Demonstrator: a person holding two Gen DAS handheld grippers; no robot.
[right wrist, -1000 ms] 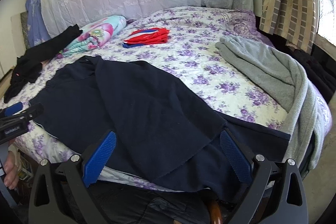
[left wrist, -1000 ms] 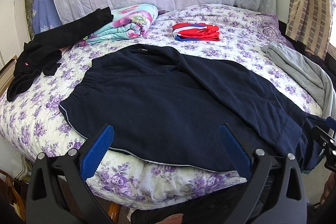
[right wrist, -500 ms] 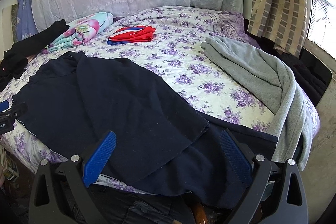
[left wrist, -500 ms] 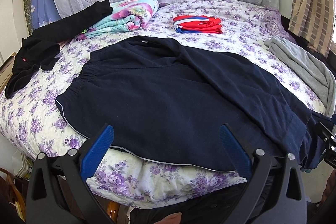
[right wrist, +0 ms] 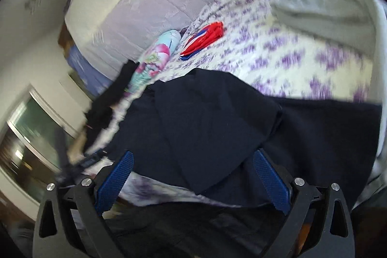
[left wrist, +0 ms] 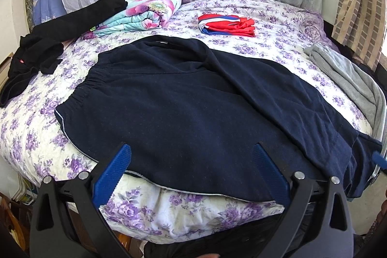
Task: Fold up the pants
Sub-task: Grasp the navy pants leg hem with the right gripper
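Dark navy pants point(left wrist: 193, 108) lie spread on the floral bed point(left wrist: 29, 132), elastic waistband at the left, legs running right and hanging over the bed's right front corner. My left gripper point(left wrist: 191, 171) is open and empty, just above the pants' near edge. The right wrist view is blurred and tilted; the pants point(right wrist: 205, 117) show there with one leg folded over the other. My right gripper point(right wrist: 193, 175) is open and empty over the leg ends.
A folded red, white and blue garment point(left wrist: 227, 25) and a floral blanket roll point(left wrist: 142, 13) lie near the headboard. Black clothing point(left wrist: 48, 40) lies at the left, a grey garment point(left wrist: 350, 81) at the right edge. Curtains point(left wrist: 358, 4) hang at the right.
The right gripper has swung and tilted sharply, blurring its view, and moved closer to the leg ends. The left gripper has edged slightly closer to the pants.
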